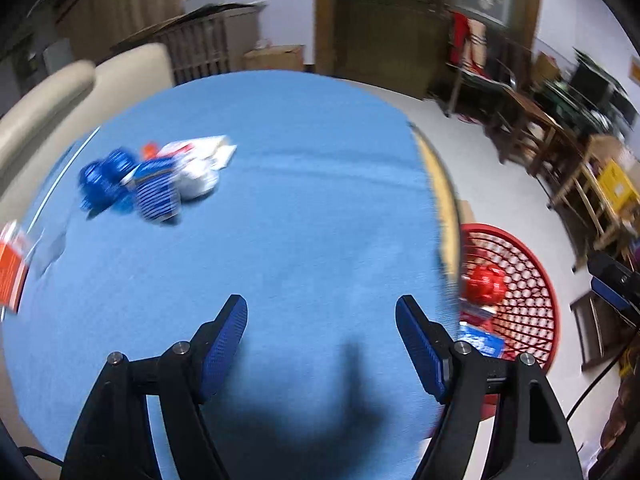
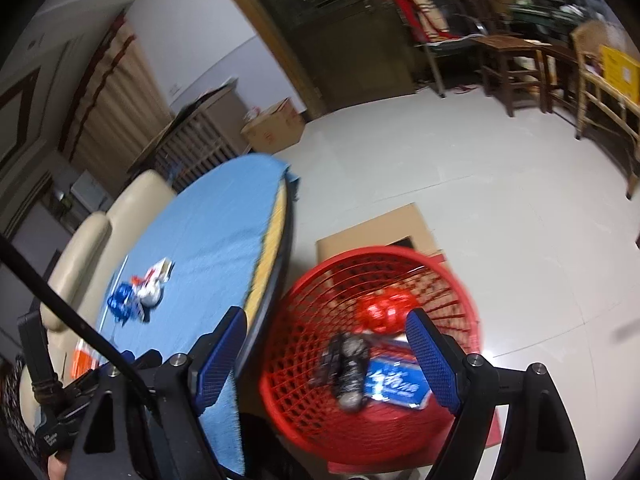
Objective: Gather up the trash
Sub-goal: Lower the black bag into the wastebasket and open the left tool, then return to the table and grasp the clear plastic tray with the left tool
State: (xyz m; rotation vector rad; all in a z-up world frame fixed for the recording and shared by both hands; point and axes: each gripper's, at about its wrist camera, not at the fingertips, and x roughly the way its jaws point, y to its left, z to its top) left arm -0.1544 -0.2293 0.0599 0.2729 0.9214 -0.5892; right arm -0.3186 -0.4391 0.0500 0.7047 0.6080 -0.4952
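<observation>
A pile of trash (image 1: 152, 178) lies on the far left of the blue table (image 1: 300, 200): crumpled blue wrappers, a blue-striped packet and white paper. It also shows in the right wrist view (image 2: 138, 294). My left gripper (image 1: 321, 312) is open and empty above the table's near part. My right gripper (image 2: 326, 326) is open and empty above the red mesh basket (image 2: 304, 308) on the floor. The basket holds a red wrapper (image 2: 384, 312), a dark crumpled item (image 2: 348, 368) and a blue packet (image 2: 396, 386).
An orange packet (image 1: 10, 272) lies at the table's left edge. A beige sofa (image 1: 60, 96) stands behind the table. Flat cardboard (image 2: 372, 234) lies on the floor beyond the basket. Wooden chairs and tables (image 2: 516, 64) stand at the far right.
</observation>
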